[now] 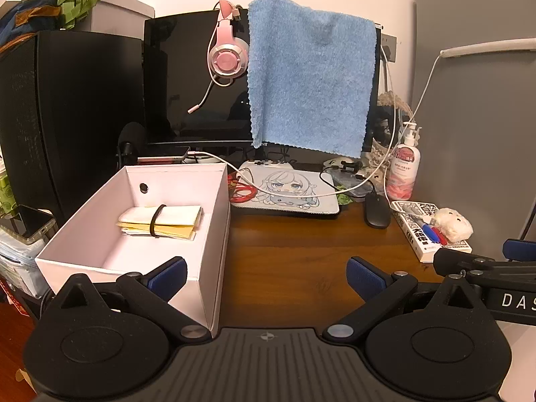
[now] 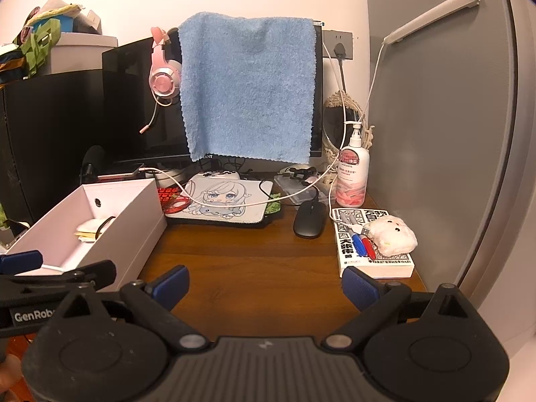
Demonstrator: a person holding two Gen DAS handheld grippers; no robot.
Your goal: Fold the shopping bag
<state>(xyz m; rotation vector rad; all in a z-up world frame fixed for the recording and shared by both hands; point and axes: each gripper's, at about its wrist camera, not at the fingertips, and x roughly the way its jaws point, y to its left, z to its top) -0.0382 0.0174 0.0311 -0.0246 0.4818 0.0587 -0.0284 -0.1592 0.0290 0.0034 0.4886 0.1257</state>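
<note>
Cluttered wooden desk point(image 1: 284, 254); both hand-held grippers (left point(image 1: 266, 276), right point(image 2: 264, 283)) wide open, empty. Banded folded bag point(image 1: 160, 221) in white box point(image 1: 214, 234) ahead-left of left one; approach from above.

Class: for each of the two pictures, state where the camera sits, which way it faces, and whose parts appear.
Left wrist: on the left tongs, facing the white box and monitor; right tongs intrude at right.
Right wrist: on the right tongs, facing the desk and book; left tongs intrude at left.
Shared: blue towel, mouse pad, mouse.
</note>
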